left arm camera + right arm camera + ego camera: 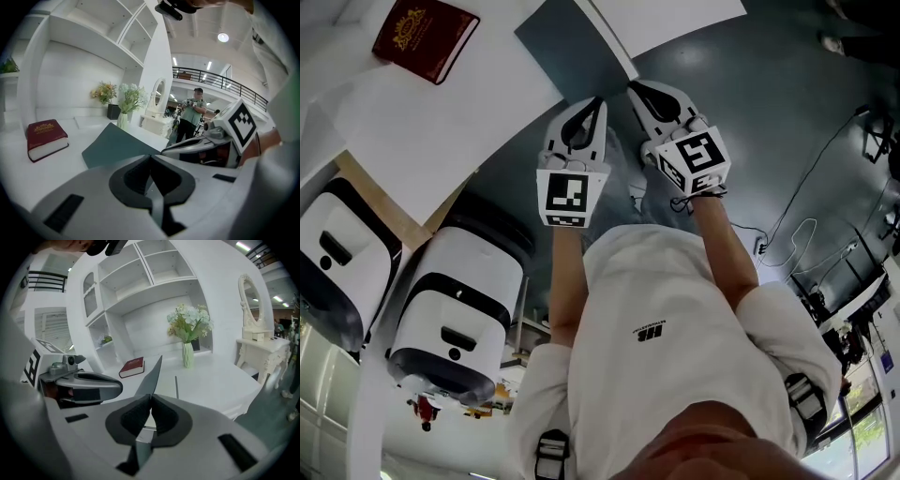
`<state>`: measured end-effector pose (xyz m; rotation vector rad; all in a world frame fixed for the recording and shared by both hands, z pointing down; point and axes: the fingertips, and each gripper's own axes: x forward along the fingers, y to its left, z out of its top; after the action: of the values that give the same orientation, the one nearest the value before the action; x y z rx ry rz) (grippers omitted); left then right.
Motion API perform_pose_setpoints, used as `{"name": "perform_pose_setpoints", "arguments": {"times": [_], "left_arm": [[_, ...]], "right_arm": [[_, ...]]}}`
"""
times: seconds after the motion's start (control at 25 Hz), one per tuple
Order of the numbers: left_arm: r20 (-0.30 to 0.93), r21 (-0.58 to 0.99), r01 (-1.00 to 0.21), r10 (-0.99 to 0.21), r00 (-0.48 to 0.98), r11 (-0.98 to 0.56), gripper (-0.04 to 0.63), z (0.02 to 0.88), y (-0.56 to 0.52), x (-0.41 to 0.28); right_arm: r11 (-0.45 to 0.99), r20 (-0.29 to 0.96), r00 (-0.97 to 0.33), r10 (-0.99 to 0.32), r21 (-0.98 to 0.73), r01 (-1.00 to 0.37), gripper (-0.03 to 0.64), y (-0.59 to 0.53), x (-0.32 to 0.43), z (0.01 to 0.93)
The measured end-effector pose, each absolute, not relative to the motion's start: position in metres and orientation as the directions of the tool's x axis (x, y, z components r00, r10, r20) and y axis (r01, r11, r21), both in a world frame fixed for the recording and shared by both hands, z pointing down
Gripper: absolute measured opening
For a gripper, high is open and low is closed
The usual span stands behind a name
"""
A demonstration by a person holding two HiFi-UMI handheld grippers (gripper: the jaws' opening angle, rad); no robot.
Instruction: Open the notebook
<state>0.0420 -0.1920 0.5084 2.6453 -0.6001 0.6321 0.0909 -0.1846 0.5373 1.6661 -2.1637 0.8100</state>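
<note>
The notebook lies at the white table's [441,131] near edge, and its dark grey-green cover [562,42] is lifted off the white pages [666,19]. My left gripper [592,101] is shut on the cover's near edge. My right gripper [633,86] is shut on the same cover at its corner, close beside the left one. In the left gripper view the cover [115,145] spreads away from the closed left gripper [150,157]. In the right gripper view the cover [152,376] stands on edge, rising out of the closed right gripper [151,397].
A dark red hardback book [425,36] lies farther back on the table. A vase of flowers [188,355] stands near the shelves. Two white machines [455,319] sit on the floor by the table's edge. Cables [797,234] trail over the dark floor. A person [192,115] stands far off.
</note>
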Motion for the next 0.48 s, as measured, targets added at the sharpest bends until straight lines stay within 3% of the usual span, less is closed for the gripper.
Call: {"name": "perform_pose_setpoints", "arguments": {"times": [0.48], "left_arm": [[0.478, 0.218, -0.539, -0.392, 0.786, -0.814, 0.000, 0.495, -0.196, 0.016]], "right_arm": [[0.255, 0.519, -0.332, -0.788, -0.216, -0.942, 0.005, -0.187, 0.066, 0.511]]}}
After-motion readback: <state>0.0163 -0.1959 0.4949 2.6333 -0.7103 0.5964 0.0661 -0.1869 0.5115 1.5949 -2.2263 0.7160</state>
